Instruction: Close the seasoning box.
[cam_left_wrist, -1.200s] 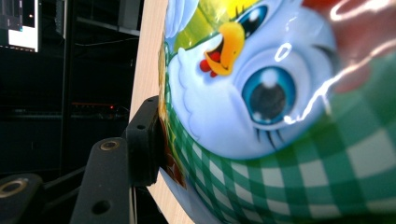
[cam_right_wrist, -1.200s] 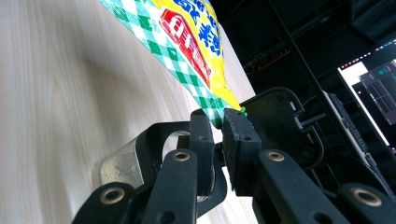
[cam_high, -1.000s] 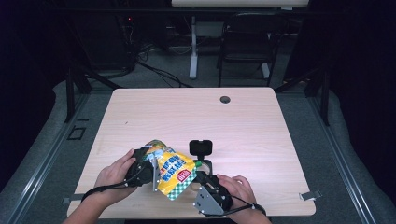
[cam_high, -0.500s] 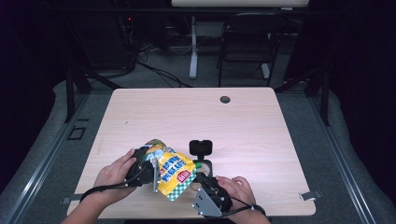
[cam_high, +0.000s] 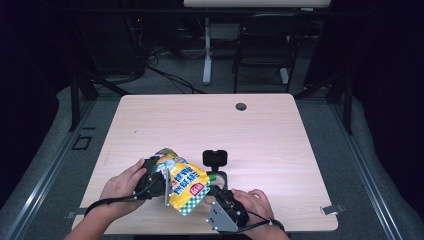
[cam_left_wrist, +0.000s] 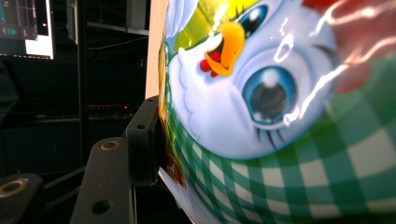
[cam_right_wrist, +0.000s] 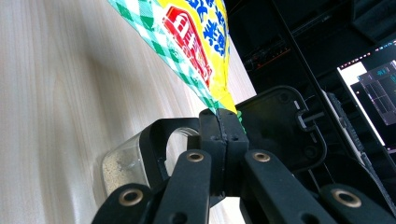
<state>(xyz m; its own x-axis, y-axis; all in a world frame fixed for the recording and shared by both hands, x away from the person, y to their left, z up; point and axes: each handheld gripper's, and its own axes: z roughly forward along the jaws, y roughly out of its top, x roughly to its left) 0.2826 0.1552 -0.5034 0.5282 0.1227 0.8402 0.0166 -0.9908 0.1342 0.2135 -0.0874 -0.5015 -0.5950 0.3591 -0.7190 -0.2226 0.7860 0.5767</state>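
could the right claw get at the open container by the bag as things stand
Probably not yet. The right claw is shut on the corner of the snack bag, and the bag hangs over the container. It would have to let go first.

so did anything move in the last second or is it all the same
Nothing has visibly moved. The left tongs still grip one side of the yellow snack bag, and the right tongs stay pinched on its corner above the small clear container with the open black lid. Both hands and the table look as they did.
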